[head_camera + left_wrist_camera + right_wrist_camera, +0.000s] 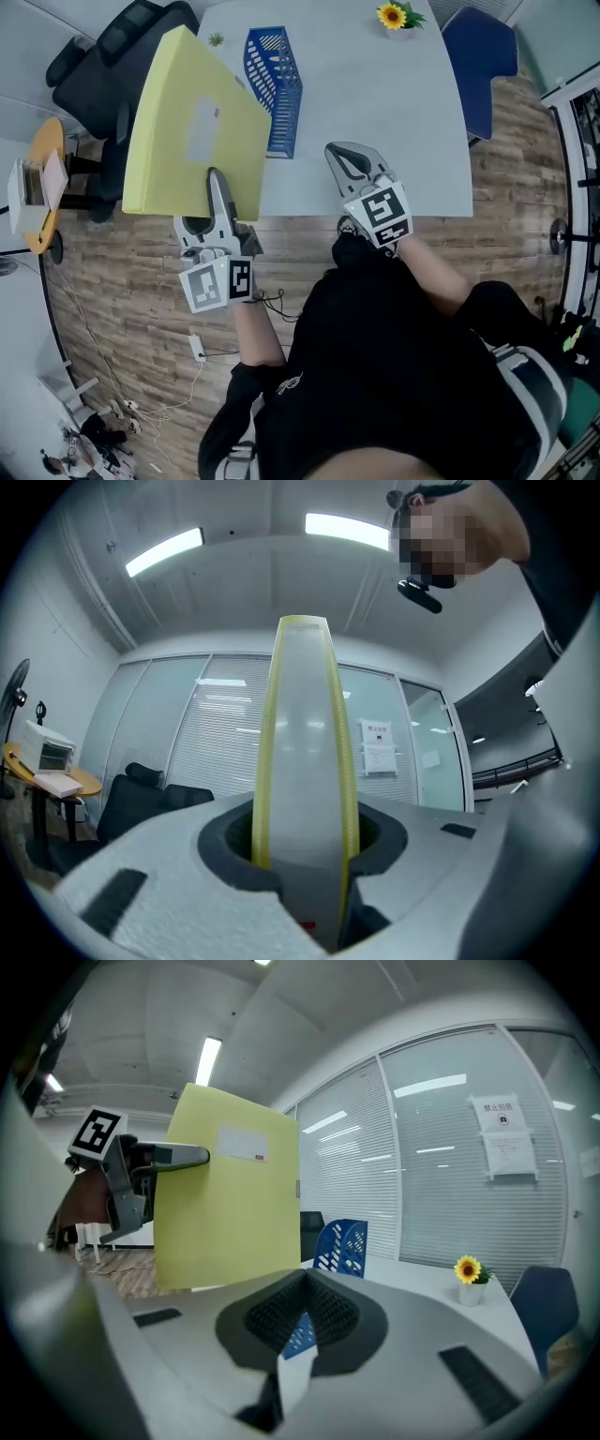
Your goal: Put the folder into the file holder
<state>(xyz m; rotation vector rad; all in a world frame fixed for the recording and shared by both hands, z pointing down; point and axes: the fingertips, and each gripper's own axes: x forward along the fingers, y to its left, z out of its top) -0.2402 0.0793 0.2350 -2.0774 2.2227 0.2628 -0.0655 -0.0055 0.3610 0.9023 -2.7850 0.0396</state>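
Observation:
A yellow folder (192, 131) is held up in the air over the left end of the white table (394, 122), tilted, with its white label facing up. My left gripper (217, 183) is shut on its near edge; in the left gripper view the folder's edge (305, 752) stands upright between the jaws of the left gripper (305, 855). The blue mesh file holder (275, 89) stands on the table just right of the folder. My right gripper (349, 161) hovers over the table's front edge, shut and empty. From the right gripper (295, 1335) I see the folder (230, 1194) and the file holder (342, 1246) behind it.
A small sunflower pot (397, 17) sits at the table's far side. A blue chair (480, 56) stands at the far right, a black office chair (103, 66) at the far left. A round yellow side table (42, 183) with boxes is at the left. Cables (198, 347) lie on the wood floor.

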